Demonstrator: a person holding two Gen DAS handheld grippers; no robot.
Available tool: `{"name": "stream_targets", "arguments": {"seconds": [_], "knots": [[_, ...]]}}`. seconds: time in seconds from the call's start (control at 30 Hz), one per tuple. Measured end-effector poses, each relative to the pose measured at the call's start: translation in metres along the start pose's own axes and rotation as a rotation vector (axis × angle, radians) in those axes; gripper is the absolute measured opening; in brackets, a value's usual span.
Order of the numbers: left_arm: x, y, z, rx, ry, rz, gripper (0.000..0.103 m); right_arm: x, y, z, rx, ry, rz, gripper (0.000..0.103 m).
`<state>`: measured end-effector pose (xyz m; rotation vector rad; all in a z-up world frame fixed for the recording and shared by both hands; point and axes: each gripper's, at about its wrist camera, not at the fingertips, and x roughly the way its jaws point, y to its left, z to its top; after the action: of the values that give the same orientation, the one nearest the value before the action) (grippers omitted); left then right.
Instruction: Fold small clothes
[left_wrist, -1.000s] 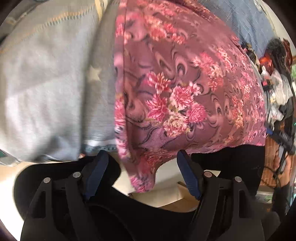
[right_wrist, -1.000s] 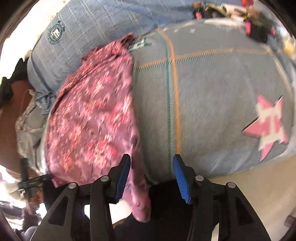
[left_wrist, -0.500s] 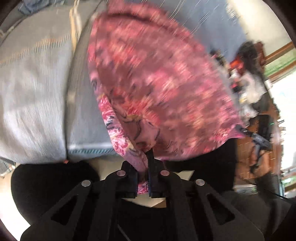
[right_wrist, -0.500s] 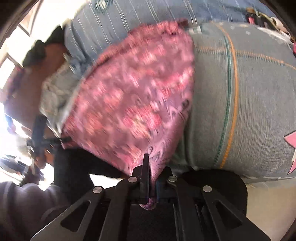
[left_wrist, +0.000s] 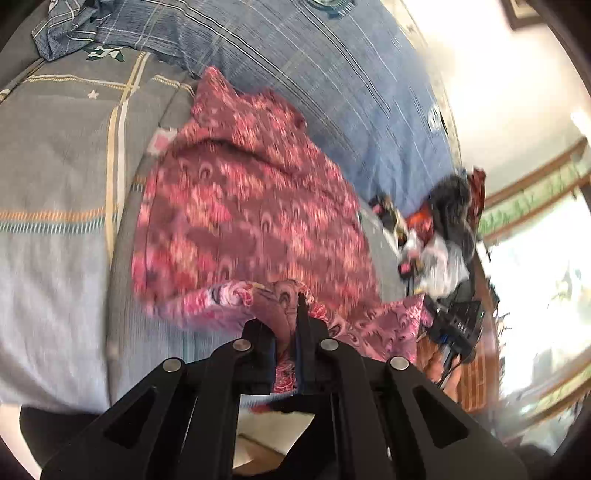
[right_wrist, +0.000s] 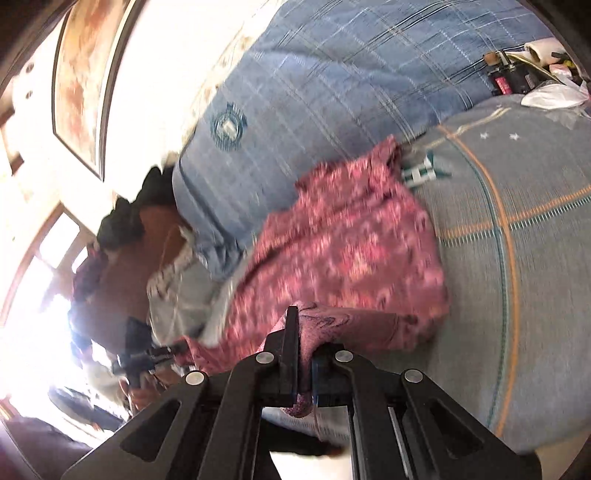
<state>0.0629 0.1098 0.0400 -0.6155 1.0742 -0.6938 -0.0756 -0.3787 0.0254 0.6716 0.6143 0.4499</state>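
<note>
A pink and maroon floral garment (left_wrist: 243, 206) lies on the grey bedspread (left_wrist: 55, 184), its near edge raised off the bed. My left gripper (left_wrist: 286, 332) is shut on a fold of that near edge, with cloth bunched between the black fingers. In the right wrist view the same floral garment (right_wrist: 351, 251) spreads ahead, and my right gripper (right_wrist: 304, 354) is shut on another part of its near hem. Both views are blurred by motion.
A large blue checked pillow (left_wrist: 314, 74) lies behind the garment against the wall. A second crumpled blue garment (left_wrist: 70, 22) sits at the far left. Clutter (left_wrist: 436, 229) fills the bedside, and a framed picture (right_wrist: 85, 74) hangs on the wall.
Both grippers stood open around the garment's near edge, then shut on it. Both have since risen and tilted up, lifting the edge off the bed.
</note>
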Motion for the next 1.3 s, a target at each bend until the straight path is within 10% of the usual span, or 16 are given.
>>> {"name": "stream_targets", "arguments": {"seconds": [0.77,1.13,1.23,1.3], "knots": [[0.112,0.067,0.237,-0.245,-0.131,0.049,0.005,0.172,-0.102,0.165,0.3,-0.101,-0.052,0.004],[0.158,0.117,0.277,-0.482,-0.056,0.086,0.007,0.225,-0.139,0.211,0.463,-0.141,-0.11,0.008],[0.133,0.113,0.276,-0.447,-0.112,-0.008,0.035,0.22,-0.139,0.214,0.508,-0.171,-0.068,0.012],[0.116,0.108,0.271,-0.395,-0.145,0.023,0.077,0.21,-0.134,0.214,0.482,-0.205,-0.056,0.02]]}}
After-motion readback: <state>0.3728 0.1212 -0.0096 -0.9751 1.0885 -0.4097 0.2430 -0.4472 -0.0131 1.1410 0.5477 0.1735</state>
